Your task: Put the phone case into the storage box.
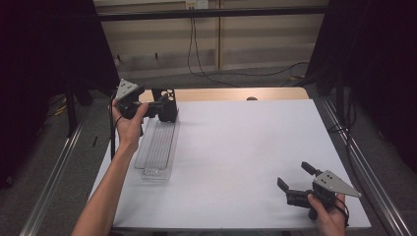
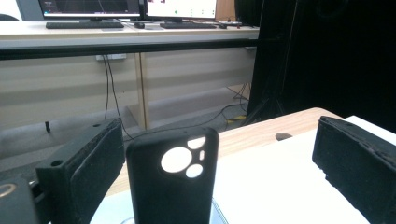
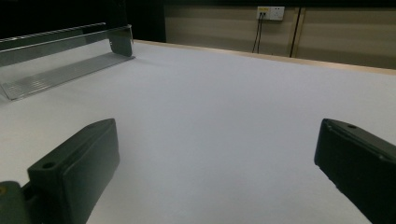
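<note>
White tabletop [image 1: 236,157] w/ a wood strip along its far edge, black curtains both sides, beige wall panels and trailing cables behind. Desk w/ monitors and keyboards visible far back in left gripper view.

Left gripper [image 1: 164,105] is at far-left of table, held in person's left hand [image 1: 129,123], forearm coming in from bottom-left. Grey three-cornered plate on top. Jaws wide open, gripping nothing. In left gripper view the black phone case [image 2: 173,179] stands upright between the two jaws, nearer the left one; gap still visible on each side, so pads [image 2: 95,175] aren't touching it as far as I can tell. Case shows camera cutouts near its top: one big round hole, smaller ones beside it. In high view the case [image 1: 167,101] sits at far end of the clear plastic tray [image 1: 157,147], gripper tips right at it.

Tray is long and narrow, transparent, ridged floor, runs near-to-far along left side of table. Also seen top-left in right gripper view [image 3: 60,70], w/ a dark upright at its far end.

Right gripper [image 1: 294,178] is near-right corner of table, in person's right hand [image 1: 329,216], pointing left-ish and far. Jaws spread wide, empty; bare white surface between them in right gripper view. Well apart from tray and case.
</note>
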Action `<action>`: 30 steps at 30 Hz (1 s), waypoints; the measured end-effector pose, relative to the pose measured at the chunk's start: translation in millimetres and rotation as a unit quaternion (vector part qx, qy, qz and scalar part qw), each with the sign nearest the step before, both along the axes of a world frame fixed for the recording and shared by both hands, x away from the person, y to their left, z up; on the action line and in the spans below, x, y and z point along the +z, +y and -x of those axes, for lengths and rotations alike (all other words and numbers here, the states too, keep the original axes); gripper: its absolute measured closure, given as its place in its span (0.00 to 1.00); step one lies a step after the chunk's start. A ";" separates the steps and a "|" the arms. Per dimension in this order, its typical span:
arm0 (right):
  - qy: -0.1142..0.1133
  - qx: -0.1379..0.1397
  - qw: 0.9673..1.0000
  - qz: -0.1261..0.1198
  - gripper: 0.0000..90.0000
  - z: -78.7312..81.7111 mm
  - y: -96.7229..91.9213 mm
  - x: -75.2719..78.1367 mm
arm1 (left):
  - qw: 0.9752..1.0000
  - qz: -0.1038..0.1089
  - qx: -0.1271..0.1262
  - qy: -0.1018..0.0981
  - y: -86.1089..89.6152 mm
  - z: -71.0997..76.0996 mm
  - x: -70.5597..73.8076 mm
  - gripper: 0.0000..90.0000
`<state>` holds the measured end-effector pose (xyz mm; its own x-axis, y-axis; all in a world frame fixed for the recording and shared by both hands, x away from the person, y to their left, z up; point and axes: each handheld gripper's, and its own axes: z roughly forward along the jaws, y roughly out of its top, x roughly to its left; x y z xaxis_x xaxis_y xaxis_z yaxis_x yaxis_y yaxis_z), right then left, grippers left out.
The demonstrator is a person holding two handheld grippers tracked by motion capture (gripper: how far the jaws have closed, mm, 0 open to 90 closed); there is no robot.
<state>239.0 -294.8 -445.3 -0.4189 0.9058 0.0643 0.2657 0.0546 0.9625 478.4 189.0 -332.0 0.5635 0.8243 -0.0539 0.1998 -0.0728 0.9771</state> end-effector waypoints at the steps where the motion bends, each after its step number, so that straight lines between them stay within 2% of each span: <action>1: 0.000 0.000 1.000 0.002 0.00 -0.2 -0.2 -0.2 | 1.000 -0.003 -0.002 0.000 -0.4 0.8 -0.8 0.03; 3: 0.001 -0.002 1.000 0.002 0.00 -0.3 -0.3 -0.1 | 1.000 -0.008 -0.007 -0.003 -0.9 2.3 -1.3 0.02; 5: -0.001 -0.005 1.000 0.001 0.00 0.1 -0.1 0.5 | 1.000 -0.001 -0.014 -0.005 -1.4 4.8 -2.1 0.02; 15: -0.009 -0.012 1.000 0.001 0.00 2.5 0.1 2.6 | 0.999 0.000 -0.032 -0.016 -1.4 30.5 -7.5 0.03; 19: -0.010 -0.013 1.000 0.003 0.00 1.6 -0.1 2.4 | 0.999 -0.002 -0.041 -0.011 -0.7 39.4 -10.2 0.03; 21: -0.011 -0.015 1.000 0.004 0.00 1.6 -0.4 2.4 | 0.999 -0.001 -0.034 -0.010 0.7 45.0 -13.6 0.03; 22: -0.011 -0.014 1.000 0.004 0.00 1.5 -0.6 2.4 | 0.999 0.002 -0.032 -0.013 1.1 46.9 -15.4 0.03; 25: -0.011 -0.018 1.000 0.004 0.00 1.2 -1.3 2.5 | 0.999 0.019 -0.035 -0.001 4.5 51.7 -19.1 0.03; 30: -0.012 -0.017 1.000 0.005 0.00 1.7 -1.8 2.8 | 0.999 0.020 -0.038 -0.001 10.5 61.9 -21.7 0.03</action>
<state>237.3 -296.6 -442.6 -0.3884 0.9204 0.0453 0.2439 0.0553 0.9682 416.5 199.5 -353.6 0.6243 0.7766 -0.0846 0.1928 -0.0482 0.9800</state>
